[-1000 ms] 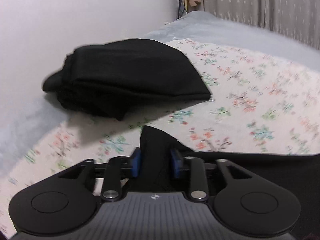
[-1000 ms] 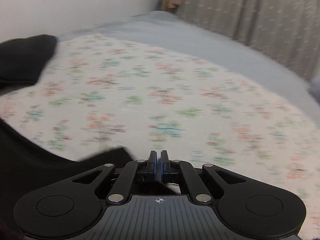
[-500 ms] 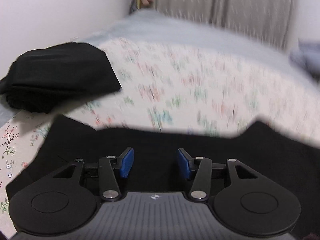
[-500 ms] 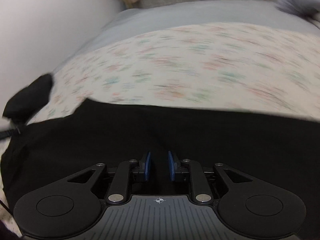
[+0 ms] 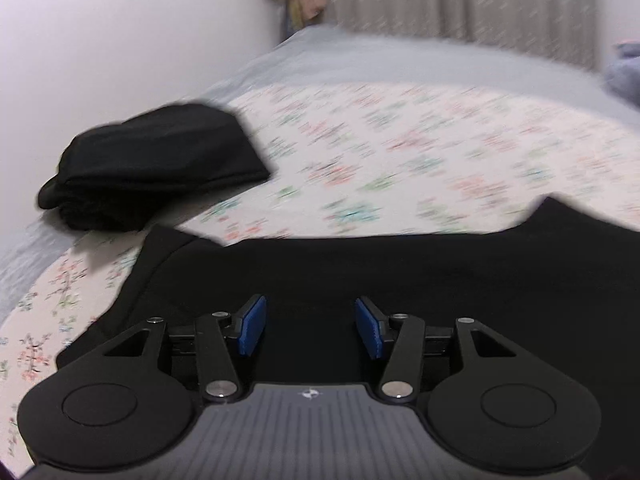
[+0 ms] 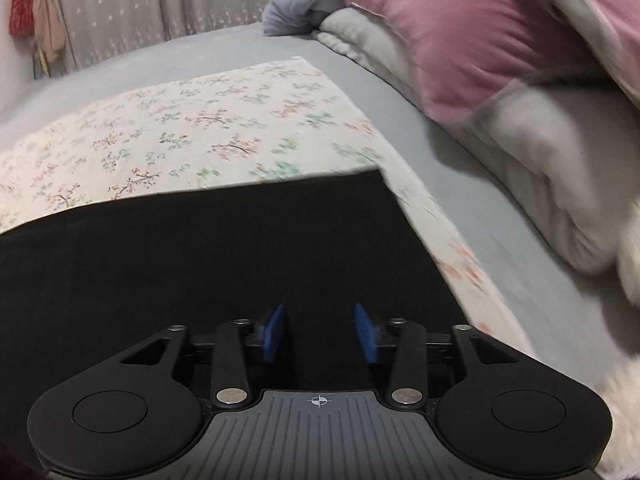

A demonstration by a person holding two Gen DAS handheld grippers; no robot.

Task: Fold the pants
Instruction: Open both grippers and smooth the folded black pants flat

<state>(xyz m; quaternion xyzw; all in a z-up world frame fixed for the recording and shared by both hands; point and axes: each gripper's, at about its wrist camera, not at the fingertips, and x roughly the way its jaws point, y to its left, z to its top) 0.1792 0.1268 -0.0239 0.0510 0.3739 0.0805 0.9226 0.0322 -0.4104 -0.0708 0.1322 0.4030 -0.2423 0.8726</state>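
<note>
Black pants (image 5: 360, 268) lie flat on a floral sheet (image 5: 400, 152); they also show in the right wrist view (image 6: 200, 248), with a straight far edge and a right corner. My left gripper (image 5: 310, 326) is open and empty, just above the pants near their left end. My right gripper (image 6: 320, 332) is open and empty, above the pants near their right end. The blue pads (image 5: 252, 324) hold nothing.
A folded stack of black clothes (image 5: 156, 164) sits at the far left by the white wall. Pillows and a pink-and-white duvet (image 6: 500, 60) pile up on the right on the grey bedsheet (image 6: 460, 184). A curtain (image 6: 140, 12) hangs behind the bed.
Both grippers were shut on the pants, laid them flat on the sheet and opened. The right view swung rightwards towards the pillows; the left view shifted slightly right.
</note>
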